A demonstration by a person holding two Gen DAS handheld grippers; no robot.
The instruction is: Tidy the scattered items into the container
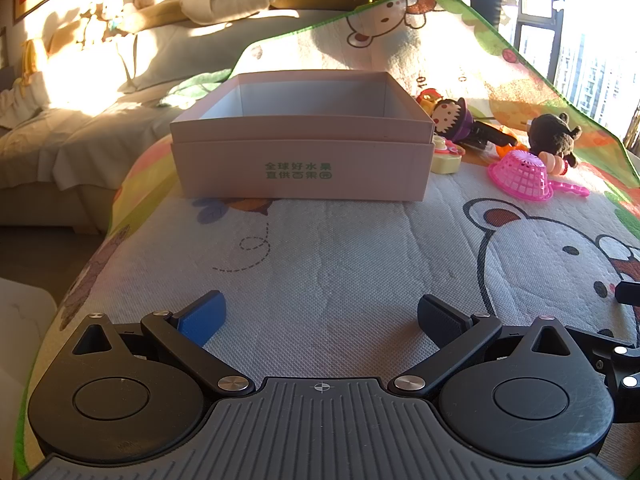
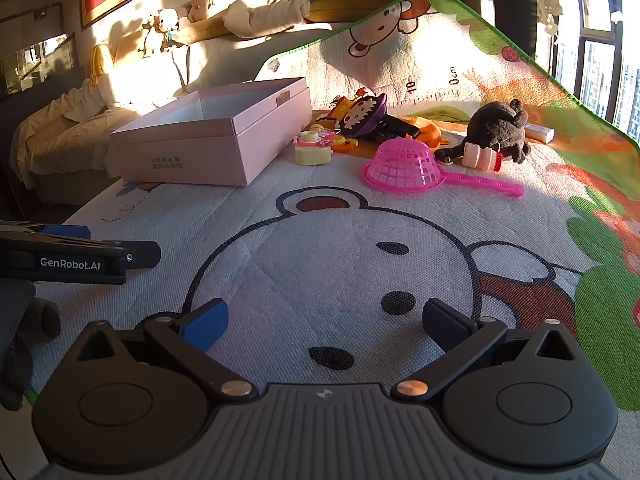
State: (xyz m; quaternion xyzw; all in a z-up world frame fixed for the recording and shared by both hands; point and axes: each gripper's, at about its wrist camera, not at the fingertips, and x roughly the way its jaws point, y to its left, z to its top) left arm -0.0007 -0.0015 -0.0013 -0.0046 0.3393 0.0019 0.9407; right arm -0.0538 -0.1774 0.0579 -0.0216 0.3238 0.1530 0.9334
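Room, left wrist view: a sunlit bedroom is seen, with a bed [image 1: 72,136], plush toys along its headboard, framed pictures on the wall and a window [image 1: 580,60] at the right.
Mat: a cartoon-bear play mat [image 1: 320,260] covers the surface; its far edge is turned up behind the things.
Box: an open pink box [image 1: 304,168] stands on the mat straight ahead, and nothing can be seen inside it from this angle.
Left tongs [image 1: 320,318]: spread wide, nothing between them, held over bare mat well short of the box.
Toys: a doll [image 1: 452,116], a brown plush [image 1: 554,134] and a pink sieve [image 1: 520,178] lie to the right of the box, all outside it.

Right wrist view, toys: the sieve [image 2: 402,166] lies upside down, its handle pointing right; a small yellow pot [image 2: 312,152] sits just beside the box [image 2: 208,148]; a little bottle [image 2: 480,158] touches the plush [image 2: 500,128].
Right tongs [image 2: 325,320]: spread wide and empty, over the printed bear's face, well apart from the toys.
Left gripper [image 2: 72,256]: seen at the left edge, low over the mat.
Step in hand: judged to be the first reach; no toy has been taken up.
Advice: the sieve is nearest and is best pinched by its rim or handle, since the mesh bowl may flex; soft plush is better squeezed at the body.
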